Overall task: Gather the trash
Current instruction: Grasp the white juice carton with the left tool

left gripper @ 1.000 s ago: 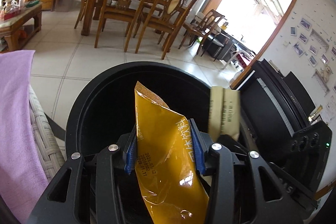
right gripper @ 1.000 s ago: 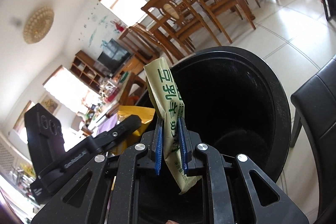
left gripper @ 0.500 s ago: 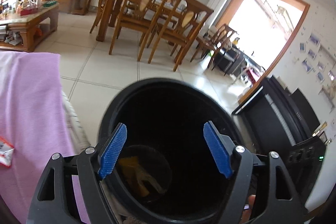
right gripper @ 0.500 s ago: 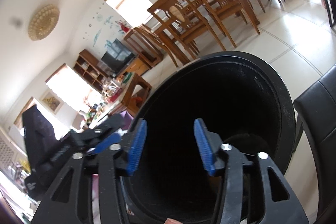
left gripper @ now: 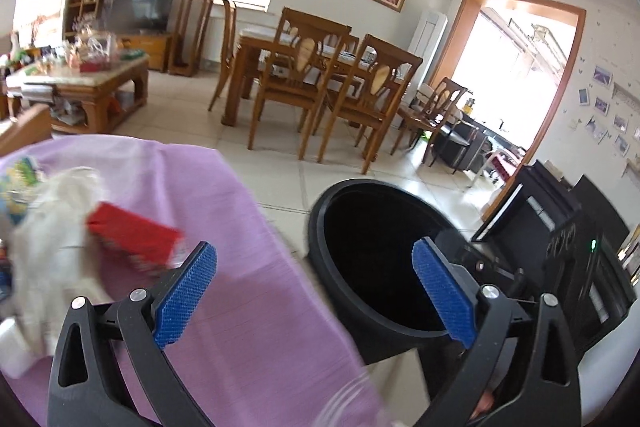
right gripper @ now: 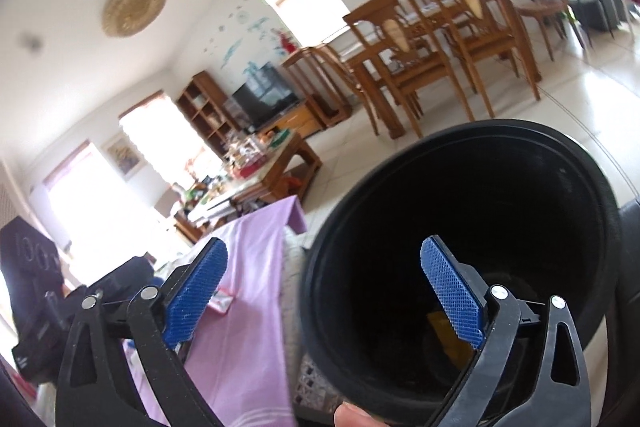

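A purple cloth (left gripper: 224,227) covers the table, draped over its edge. On it, toward the left of the left wrist view, there's a red box (left gripper: 134,241) lying tilted, right up against a crumpled white wad (left gripper: 52,251), pretty blurry. A colourful wrapper (left gripper: 18,181) sits at the far left edge. The right wrist view shows a small flat packet (right gripper: 220,303) on the cloth too. The black bin (left gripper: 360,219) stands on the tiled floor (left gripper: 180,115) just beside the table.

Yellow wrapper (right gripper: 448,341) at black bin's (right gripper: 600,187) bottom
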A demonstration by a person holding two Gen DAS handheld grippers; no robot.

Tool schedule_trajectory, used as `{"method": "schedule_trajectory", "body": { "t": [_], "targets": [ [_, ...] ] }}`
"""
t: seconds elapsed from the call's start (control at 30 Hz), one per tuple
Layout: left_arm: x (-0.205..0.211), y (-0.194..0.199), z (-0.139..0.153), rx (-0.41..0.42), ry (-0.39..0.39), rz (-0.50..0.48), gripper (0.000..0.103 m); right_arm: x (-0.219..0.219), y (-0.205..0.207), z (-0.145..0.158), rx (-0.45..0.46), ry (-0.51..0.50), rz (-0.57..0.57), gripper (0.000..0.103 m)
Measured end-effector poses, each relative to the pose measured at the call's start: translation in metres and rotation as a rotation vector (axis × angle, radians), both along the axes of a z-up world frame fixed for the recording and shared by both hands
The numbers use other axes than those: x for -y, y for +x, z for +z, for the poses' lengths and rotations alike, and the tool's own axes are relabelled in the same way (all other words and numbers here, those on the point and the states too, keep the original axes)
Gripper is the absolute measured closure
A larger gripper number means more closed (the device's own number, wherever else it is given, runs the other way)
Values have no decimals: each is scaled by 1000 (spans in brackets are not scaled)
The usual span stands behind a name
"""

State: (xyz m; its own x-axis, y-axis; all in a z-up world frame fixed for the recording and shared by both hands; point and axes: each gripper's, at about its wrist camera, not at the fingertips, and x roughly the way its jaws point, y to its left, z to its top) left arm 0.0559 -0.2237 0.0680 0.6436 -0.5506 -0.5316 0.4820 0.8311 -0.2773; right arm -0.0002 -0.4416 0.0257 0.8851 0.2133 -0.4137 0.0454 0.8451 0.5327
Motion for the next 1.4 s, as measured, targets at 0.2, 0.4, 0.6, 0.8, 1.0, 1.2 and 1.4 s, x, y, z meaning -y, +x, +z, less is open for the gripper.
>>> {"method": "schedule_trajectory", "body": {
  "t": [0.2,0.4,0.6,0.8,1.0,1.2,1.4],
  "targets": [
    [-42,-9,2,42,38,30,6,-55,14,9,-20,-80,87,6],
    [-102,-5,0,59,15,110,6,-109,27,9,-36,-153,172,6],
    [-205,10,-3,78,-32,351,6,-161,41,11,-41,-201,264,6],
    [-258,68,-15,-25,-94,397,6,-195,56,4,-61,-218,334,6],
    [-233,147,-28,-161,-59,309,6,-223,82,4,-83,-248,356,6],
    [-225,180,-54,-256,-74,308,20,-224,126,11,-113,-369,369,6],
    [-255,172,-80,-293,-207,309,61,-228,169,-7,-181,-478,468,7]
  ]
}}
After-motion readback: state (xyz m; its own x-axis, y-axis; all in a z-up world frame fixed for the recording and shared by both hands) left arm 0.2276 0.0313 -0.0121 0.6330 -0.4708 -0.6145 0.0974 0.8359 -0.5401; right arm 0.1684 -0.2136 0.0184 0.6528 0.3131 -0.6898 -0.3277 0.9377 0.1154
